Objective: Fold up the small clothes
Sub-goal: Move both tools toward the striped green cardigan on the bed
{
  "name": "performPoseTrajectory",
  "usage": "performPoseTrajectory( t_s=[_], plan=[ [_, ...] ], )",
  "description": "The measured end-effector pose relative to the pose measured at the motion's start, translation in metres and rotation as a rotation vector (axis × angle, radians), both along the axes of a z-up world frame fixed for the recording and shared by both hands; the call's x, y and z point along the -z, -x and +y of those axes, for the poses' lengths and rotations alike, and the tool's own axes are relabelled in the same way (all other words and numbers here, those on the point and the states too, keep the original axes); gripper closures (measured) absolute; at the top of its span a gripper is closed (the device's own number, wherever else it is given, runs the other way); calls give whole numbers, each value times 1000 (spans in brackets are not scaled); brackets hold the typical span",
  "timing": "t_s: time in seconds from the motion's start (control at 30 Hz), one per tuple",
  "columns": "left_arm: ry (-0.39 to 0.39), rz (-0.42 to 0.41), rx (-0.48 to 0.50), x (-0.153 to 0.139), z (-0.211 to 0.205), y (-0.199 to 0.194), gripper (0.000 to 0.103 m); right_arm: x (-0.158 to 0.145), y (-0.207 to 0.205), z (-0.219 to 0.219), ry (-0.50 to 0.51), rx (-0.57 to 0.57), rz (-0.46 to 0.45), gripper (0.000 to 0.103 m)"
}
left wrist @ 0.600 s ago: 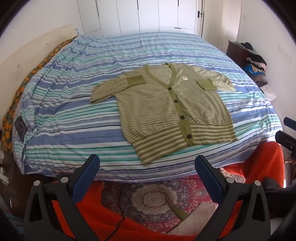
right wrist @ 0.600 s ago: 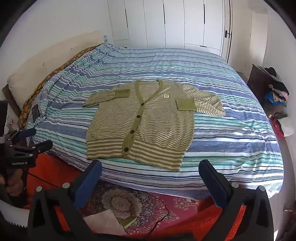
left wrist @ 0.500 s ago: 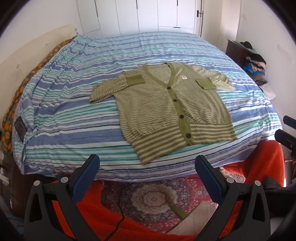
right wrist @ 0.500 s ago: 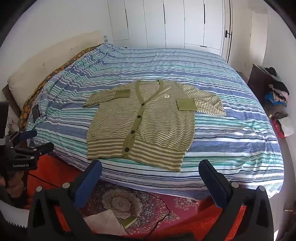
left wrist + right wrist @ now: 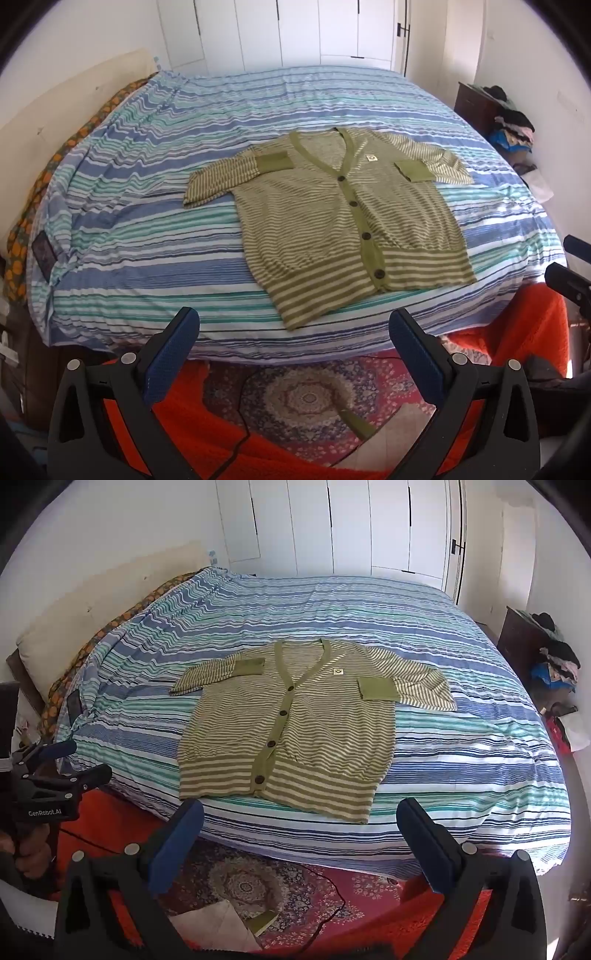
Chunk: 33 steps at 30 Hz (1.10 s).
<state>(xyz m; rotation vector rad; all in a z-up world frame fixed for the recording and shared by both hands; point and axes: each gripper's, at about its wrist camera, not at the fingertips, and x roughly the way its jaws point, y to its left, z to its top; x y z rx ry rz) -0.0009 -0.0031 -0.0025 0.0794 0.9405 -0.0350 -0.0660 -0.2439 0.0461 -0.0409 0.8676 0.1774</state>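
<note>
A striped cardigan (image 5: 343, 221) is lying flat, mid-frame, on the bed (image 5: 147, 229). I am holding my left gripper (image 5: 293, 332) and right gripper (image 5: 301, 819) wide and empty, low in frame.

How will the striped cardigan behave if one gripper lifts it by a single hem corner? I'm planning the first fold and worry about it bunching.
The cardigan lies flat and thin on the striped bedspread, so it is probably floppy and would drape from a pinched corner. It looks like a light knit, likely easy to lift. Its sleeves are folded inward, so they may swing loose.
</note>
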Motion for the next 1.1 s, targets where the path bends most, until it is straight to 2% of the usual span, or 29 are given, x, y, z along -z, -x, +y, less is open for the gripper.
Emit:
performPoseTrajectory(
  t_s=[0.87,1.1],
  plan=[
    [0,-4,19,-2,-4,3,1,5,5,6,-18,-15,6,0],
    [10,39,17,7,-3,1,1,6,6,7,-16,-12,4,0]
  ],
)
